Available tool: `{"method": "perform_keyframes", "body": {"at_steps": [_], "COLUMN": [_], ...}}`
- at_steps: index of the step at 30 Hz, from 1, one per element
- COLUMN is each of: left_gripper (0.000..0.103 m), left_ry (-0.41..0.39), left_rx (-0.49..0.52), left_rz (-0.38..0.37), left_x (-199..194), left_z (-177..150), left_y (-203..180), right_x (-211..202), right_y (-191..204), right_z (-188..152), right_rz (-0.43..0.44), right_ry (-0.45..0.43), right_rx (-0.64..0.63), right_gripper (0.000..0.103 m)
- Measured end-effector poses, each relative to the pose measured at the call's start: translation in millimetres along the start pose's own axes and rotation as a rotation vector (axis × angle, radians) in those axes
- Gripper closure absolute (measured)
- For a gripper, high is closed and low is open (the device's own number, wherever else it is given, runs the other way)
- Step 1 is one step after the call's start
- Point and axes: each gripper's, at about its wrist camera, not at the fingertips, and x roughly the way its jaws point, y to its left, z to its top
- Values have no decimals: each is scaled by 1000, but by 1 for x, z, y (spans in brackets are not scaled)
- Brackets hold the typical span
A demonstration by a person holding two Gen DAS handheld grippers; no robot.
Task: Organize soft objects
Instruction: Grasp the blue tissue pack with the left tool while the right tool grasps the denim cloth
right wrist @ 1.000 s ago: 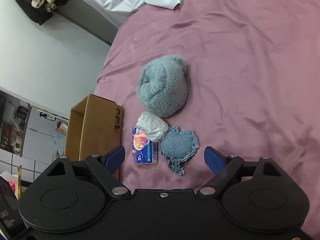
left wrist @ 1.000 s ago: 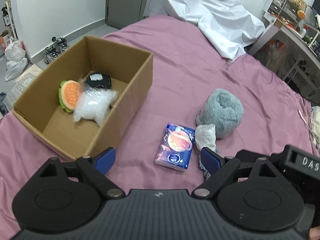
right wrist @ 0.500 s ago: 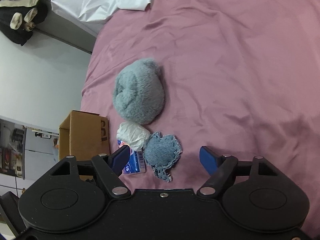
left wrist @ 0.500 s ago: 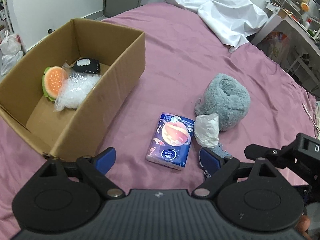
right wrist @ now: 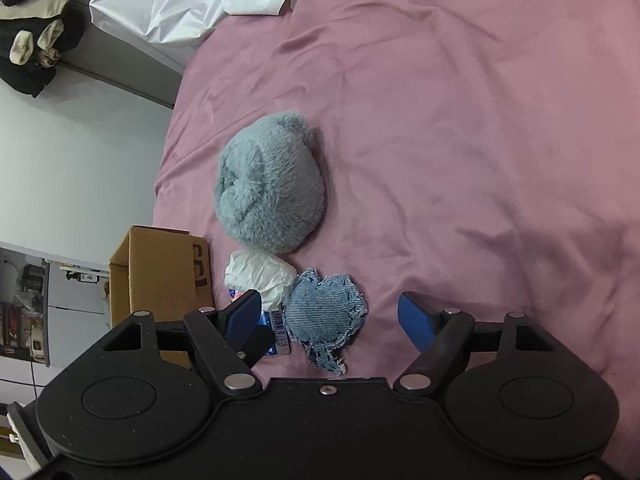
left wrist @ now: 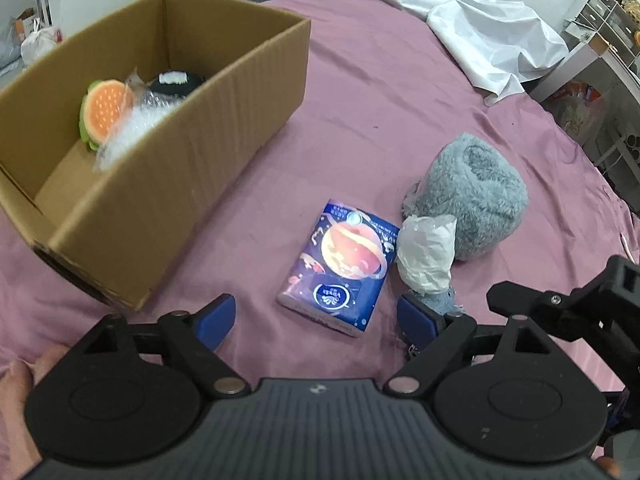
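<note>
On the pink bed lie a blue tissue pack (left wrist: 340, 264), a white crumpled wad (left wrist: 426, 252), a grey fluffy plush (left wrist: 474, 196) and a denim heart patch (right wrist: 324, 316). My left gripper (left wrist: 320, 316) is open, just short of the tissue pack. My right gripper (right wrist: 330, 320) is open, with the denim patch between its fingers' line. The plush (right wrist: 268, 188), wad (right wrist: 260, 272) and tissue pack (right wrist: 276, 328) also show in the right wrist view. A cardboard box (left wrist: 208, 136) at the left holds a burger toy (left wrist: 106, 112), bubble wrap (left wrist: 136, 128) and a black item (left wrist: 176, 80).
White sheeting (left wrist: 472, 12) lies at the bed's far end. A desk with drawers (left wrist: 608, 32) stands at the right. The right gripper's body (left wrist: 580, 304) shows at the right of the left wrist view. The box (right wrist: 160, 272) sits near the bed's edge.
My left gripper has moved forward and right, closer to the tissue pack. My right gripper has come lower and nearer the denim patch. Both stay open.
</note>
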Motion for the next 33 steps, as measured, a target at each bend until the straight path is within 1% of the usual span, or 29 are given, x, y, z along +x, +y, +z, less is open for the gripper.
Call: {"method": "perform_keyframes", "body": {"at_steps": [4,7,11,13,14,15,16,17,20,23,28,33], "left_gripper": [16,18,19,21,27,33,36,44,48,49,49,49], "left_ry": [-2,-11,-23,-23,-25,-28,-29,-29,-24,-15,-10,-29], "left_rx": [-4,-26,-31,-43,-50,-56,-63,-71,-97,-117,-120,-111], "left_rz": [2,-2,-3,-6,-5,-4,-2,-3,-12,-22,-29,-34], "left_x": [7,9,11,12,12,12,12,11,8,5,-6,-24], "left_z": [-3,-4,-1,0,0,0,0,0,1,2,-1,-1], "left_y": [0,4,4,4,4,5,5,6,10,15,17,20], "right_x": [5,12,19,21,21,22,22,22,18,13,9,1], "right_y": [3,6,9,11,11,11,11,12,17,20,22,26], "right_z": [-1,-2,-2,-1,-1,-2,-3,-4,-6,-6,-6,-6], "right_rz": [11,13,10,1,1,2,7,9,8,11,18,52], "right_ry": [14,26,31,31,33,39,47,46,28,14,3,-12], "right_rx": [-10,-19,-25,-37,-41,-46,-47,-52,-85,-100,-102,-121], "right_gripper": [33,36,44,53,62,75,77,79,82,82,83,83]}}
